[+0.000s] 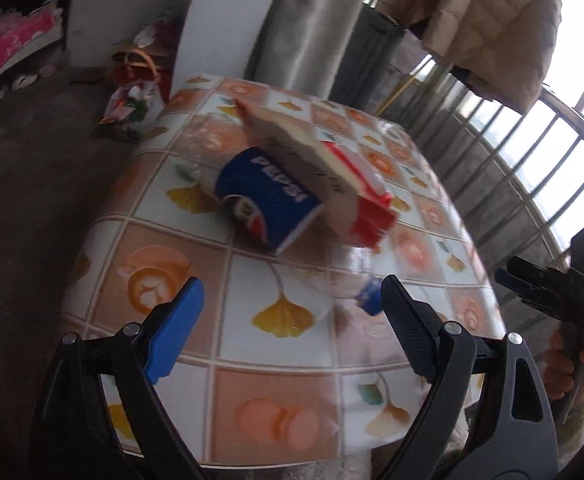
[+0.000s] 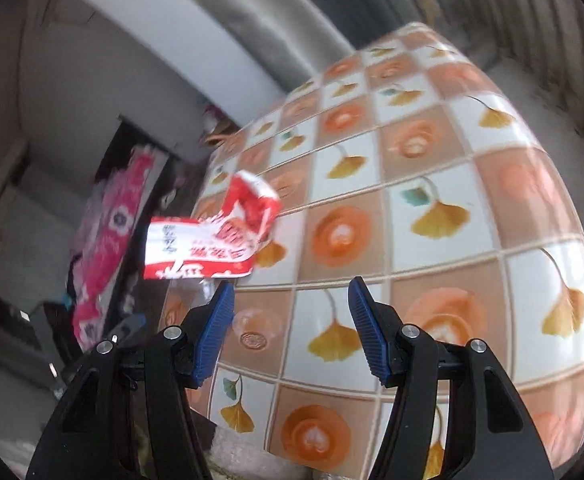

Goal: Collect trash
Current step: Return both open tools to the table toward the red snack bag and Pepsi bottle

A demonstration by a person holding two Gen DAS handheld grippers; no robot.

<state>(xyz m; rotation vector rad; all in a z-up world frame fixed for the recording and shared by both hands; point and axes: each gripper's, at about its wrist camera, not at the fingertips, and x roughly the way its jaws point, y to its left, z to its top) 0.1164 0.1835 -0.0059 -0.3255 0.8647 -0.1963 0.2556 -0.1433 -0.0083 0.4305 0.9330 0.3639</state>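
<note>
A clear plastic bottle with a blue Pepsi label lies on its side near the middle of the table. A flattened red and white carton rests across it, its tan inner side up, one end on the bottle and the other reaching toward the far side. Both are smeared by motion blur, so the bottle's neck and base are hard to make out. Nearer the camera, a pale blurred patch with a small blue piece sits just beside the inner finger; whether it is a cap or something else cannot be told.

The left gripper hangs above the near part of the patterned tablecloth, jaws spread wide with nothing between them.

In the right wrist view the red and white carton lies at the table's left edge, partly overhanging it, with printed characters too blurred to read. The bottle is not clearly seen there, apart from a faint glassy round shape by the left finger. The right gripper is partly open and holds nothing.

At the right edge of the left wrist view, a hand grips the other tool's handle, cut off by the frame.
</note>
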